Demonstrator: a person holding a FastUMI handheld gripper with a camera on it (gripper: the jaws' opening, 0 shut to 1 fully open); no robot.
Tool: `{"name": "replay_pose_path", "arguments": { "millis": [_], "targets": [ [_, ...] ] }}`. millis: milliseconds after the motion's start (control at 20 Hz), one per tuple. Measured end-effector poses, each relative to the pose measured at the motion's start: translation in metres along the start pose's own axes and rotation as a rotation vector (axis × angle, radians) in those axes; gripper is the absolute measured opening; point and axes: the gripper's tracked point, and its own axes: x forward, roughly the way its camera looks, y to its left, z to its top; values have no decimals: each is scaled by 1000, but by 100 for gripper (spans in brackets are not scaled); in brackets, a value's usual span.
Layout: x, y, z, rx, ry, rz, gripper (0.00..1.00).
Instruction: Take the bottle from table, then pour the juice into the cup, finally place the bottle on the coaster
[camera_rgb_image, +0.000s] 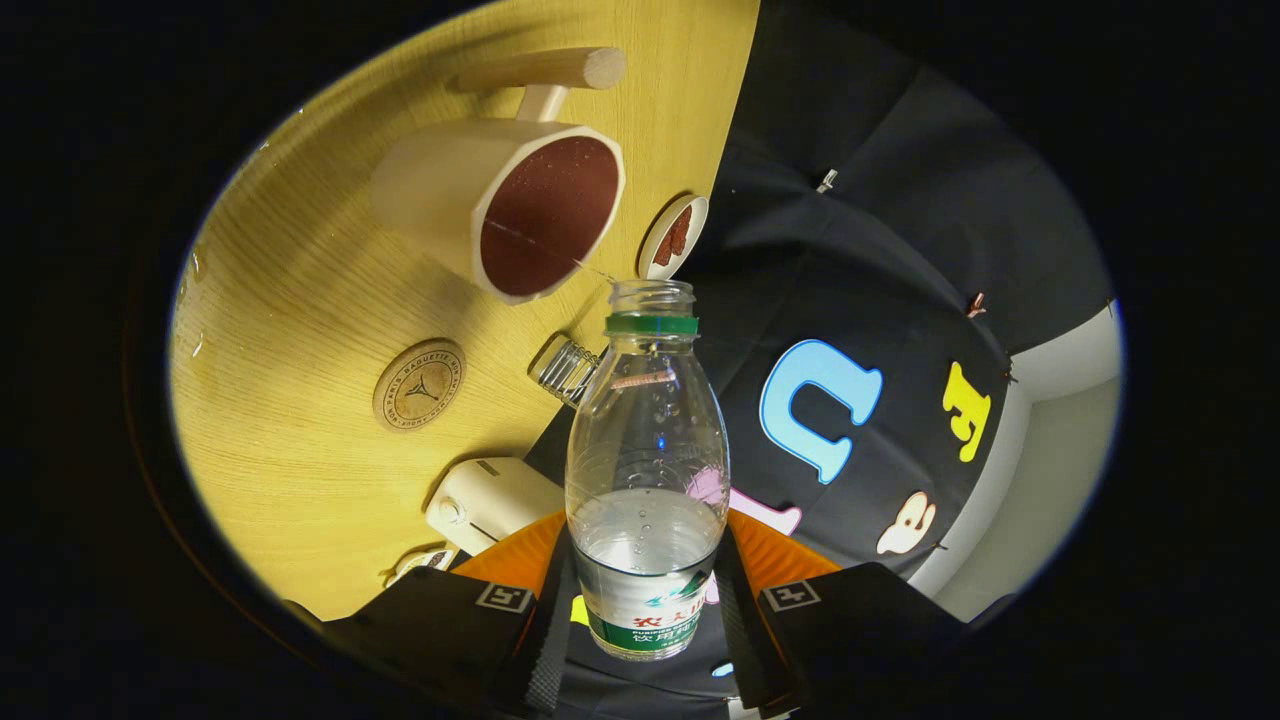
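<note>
The gripper (645, 600) is clamped on the bottle (646, 480), both fingers pressing its labelled lower body. The bottle is clear plastic, uncapped, with a green neck ring and a green-and-white label, and holds clear liquid in roughly its lower third. Its open mouth points toward the one cup (500, 205), which sits at about eleven o'clock from the bottle; the cup is cream with a wooden handle and a dark reddish inside. One round wooden coaster (420, 384) lies on the yellow wood counter (300, 270) at about nine o'clock from the bottle's neck
</note>
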Motion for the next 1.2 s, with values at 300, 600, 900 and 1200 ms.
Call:
{"name": "replay_pose_path", "arguments": {
  "millis": [300,600,900,1200],
  "targets": [
    [1,-6,-2,-40,-4,-9,68],
    [1,5,2,67,-17,34,68],
    [-17,31,23,646,-10,122,69],
    [-25,28,24,1294,-30,133,69]
  ]
}}
